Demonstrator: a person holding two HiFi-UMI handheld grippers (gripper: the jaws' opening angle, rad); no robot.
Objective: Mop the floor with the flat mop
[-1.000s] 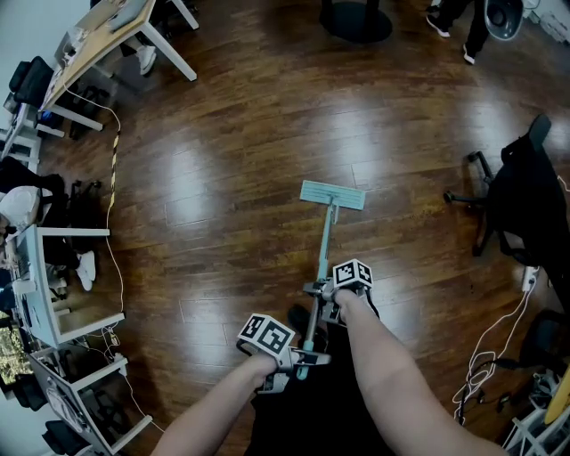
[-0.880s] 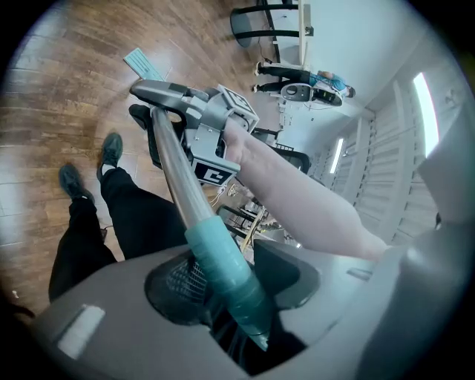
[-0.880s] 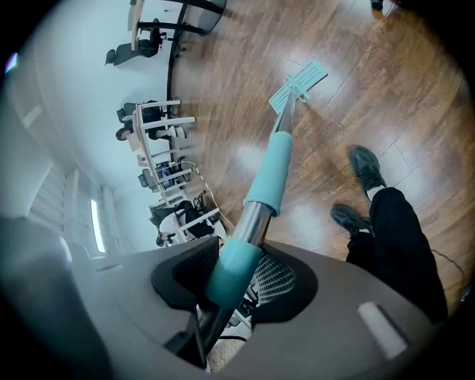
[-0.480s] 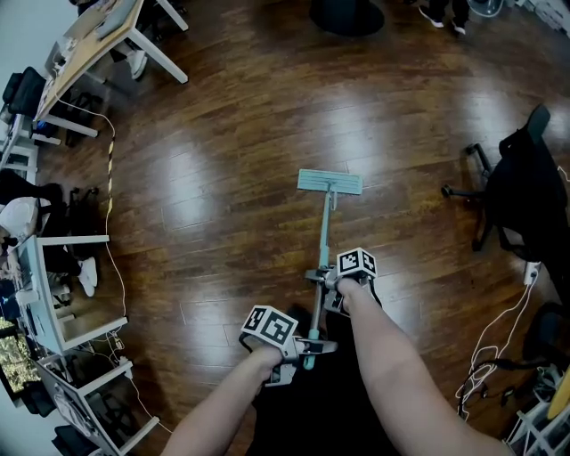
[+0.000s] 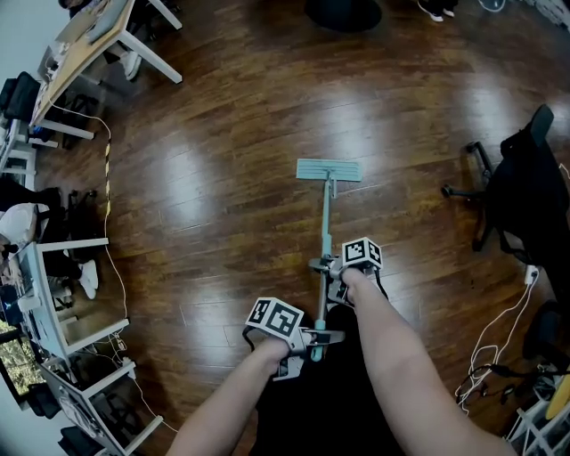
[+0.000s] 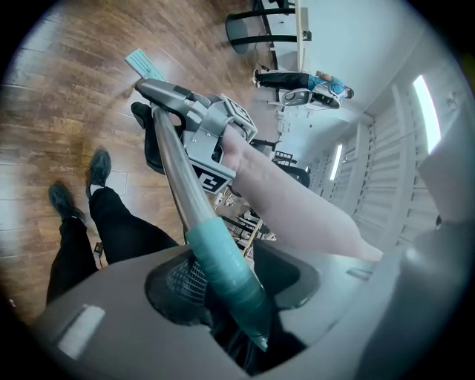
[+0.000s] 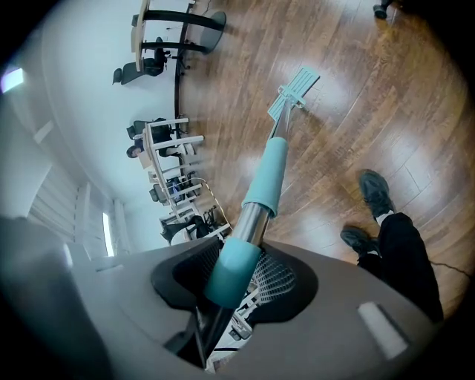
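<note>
The flat mop has a teal head (image 5: 329,169) lying flat on the dark wooden floor (image 5: 223,178), with its pole (image 5: 324,232) running back toward me. My right gripper (image 5: 328,287) is shut on the pole partway up; in the right gripper view the teal sleeve (image 7: 236,271) sits between its jaws and the mop head (image 7: 294,92) shows far ahead. My left gripper (image 5: 313,343) is shut on the teal end grip (image 6: 223,271) of the pole, nearer my body. In the left gripper view the right gripper (image 6: 208,126) is ahead on the pole.
A black office chair (image 5: 517,196) stands at the right, with white cables (image 5: 499,338) on the floor near it. Desks (image 5: 89,36) and shelving (image 5: 53,294) line the left side. A round black base (image 5: 343,13) is at the top. My shoes (image 7: 371,208) are close behind the pole.
The mop head has slid farther away from me across the floor, and both grippers have moved forward with the pole, their hold unchanged.
</note>
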